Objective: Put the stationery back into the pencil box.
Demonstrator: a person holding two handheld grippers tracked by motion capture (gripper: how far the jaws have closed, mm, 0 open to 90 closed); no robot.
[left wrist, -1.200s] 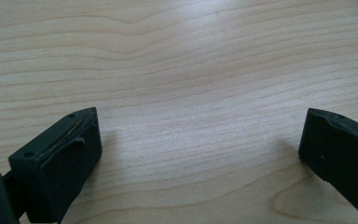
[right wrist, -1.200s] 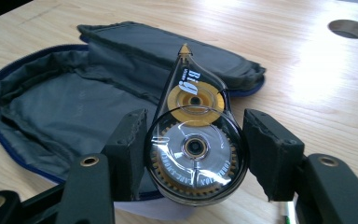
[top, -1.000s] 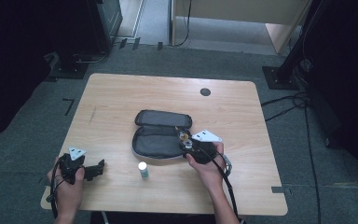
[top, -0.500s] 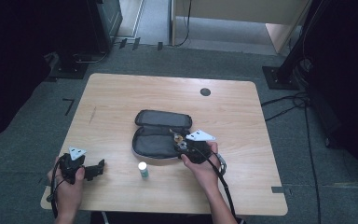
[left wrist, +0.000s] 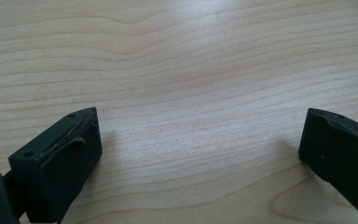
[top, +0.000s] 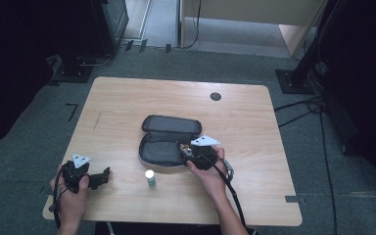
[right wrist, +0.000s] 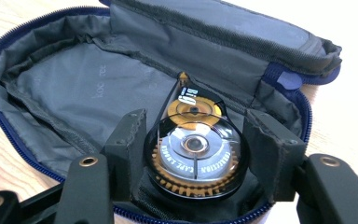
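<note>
Two hand-held grippers are at the table (top: 254,122), one in each of the person's hands. The right gripper (right wrist: 193,156) is clamped at about half width on a round correction tape dispenser (right wrist: 195,156): the left pad presses its left rim, while the right pad sits at its right rim, contact there being hard to confirm. The dispenser has a clear face, an orange toothed wheel and a smaller orange spool on the side away from the claw body. It is held over the near right end of an open grey pencil case (right wrist: 74,79), inside the blue zip line, and whether its underside rests on the lining cannot be told. The case's lining stretches ahead and to the left of the claw; its flap (right wrist: 223,28) lies folded back beyond the dispenser.

In the high view the right gripper (top: 188,152) reaches into the right end of the pencil case (top: 161,147) from the person's side.

The left gripper (left wrist: 198,144) stands wide, with bare wood between its jaws and nothing touched. In the high view it (top: 105,176) lies low at the table's near left corner, well apart from the case. A small white-capped bottle (top: 150,178) stands between the two claws, just beyond the left claw's tips.
</note>
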